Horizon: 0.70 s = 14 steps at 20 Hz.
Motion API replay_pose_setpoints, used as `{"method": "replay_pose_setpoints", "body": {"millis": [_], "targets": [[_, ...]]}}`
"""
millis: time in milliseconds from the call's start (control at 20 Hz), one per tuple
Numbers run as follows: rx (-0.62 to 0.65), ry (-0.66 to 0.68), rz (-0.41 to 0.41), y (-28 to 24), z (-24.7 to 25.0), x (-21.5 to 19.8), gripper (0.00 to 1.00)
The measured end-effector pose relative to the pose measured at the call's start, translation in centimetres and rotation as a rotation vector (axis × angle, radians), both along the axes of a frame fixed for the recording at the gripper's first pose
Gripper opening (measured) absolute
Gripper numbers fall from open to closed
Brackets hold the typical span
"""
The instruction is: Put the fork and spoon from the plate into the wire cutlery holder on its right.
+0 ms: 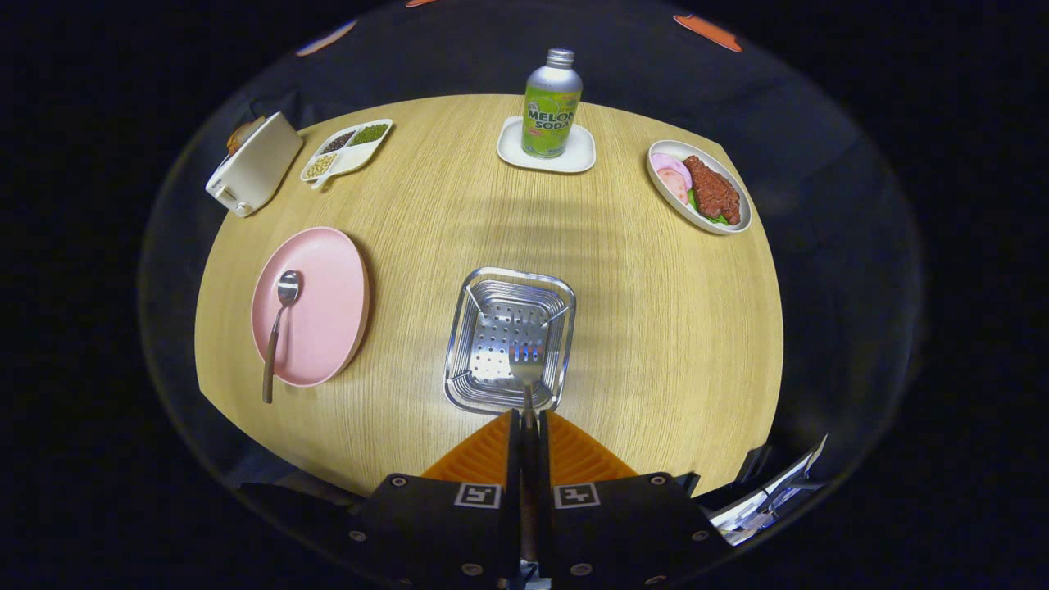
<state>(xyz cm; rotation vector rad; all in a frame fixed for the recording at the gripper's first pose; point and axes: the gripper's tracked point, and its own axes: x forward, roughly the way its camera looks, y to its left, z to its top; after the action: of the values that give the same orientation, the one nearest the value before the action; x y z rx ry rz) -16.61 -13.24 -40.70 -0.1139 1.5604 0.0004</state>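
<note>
My gripper [529, 419] is shut on the fork [526, 373], whose handle runs back between the two fingers. The fork's tines point forward and hang over the near side of the metal cutlery holder [459, 328], a square perforated basket just ahead of the fingers. Left of the holder lies the pink plate [328, 287]. On it rests the spoon [279, 328], bowl toward the far side and brown handle reaching past the plate's near rim.
At the far side of the round wooden table [656, 328] a soda bottle [551, 102] stands on a white coaster. A plate of meat [699, 197] lies far right, a divided dish of beans [347, 149] and a toaster [254, 164] far left.
</note>
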Motion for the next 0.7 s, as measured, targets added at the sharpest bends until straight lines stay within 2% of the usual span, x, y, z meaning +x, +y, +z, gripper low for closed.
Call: {"method": "replay_pose_setpoints", "body": {"millis": [150, 300, 500, 700], "targets": [[-0.013, -0.049, -0.026, -0.3, 0.0, 1.2, 0.13], [-0.006, -0.177, -0.044, -0.1, 1.1, 3.5, 0.13], [0.027, -0.479, -0.127, 1.2, 5.2, 8.9, 0.14], [0.033, -0.765, -0.168, 1.7, 11.3, 12.8, 0.14]]}}
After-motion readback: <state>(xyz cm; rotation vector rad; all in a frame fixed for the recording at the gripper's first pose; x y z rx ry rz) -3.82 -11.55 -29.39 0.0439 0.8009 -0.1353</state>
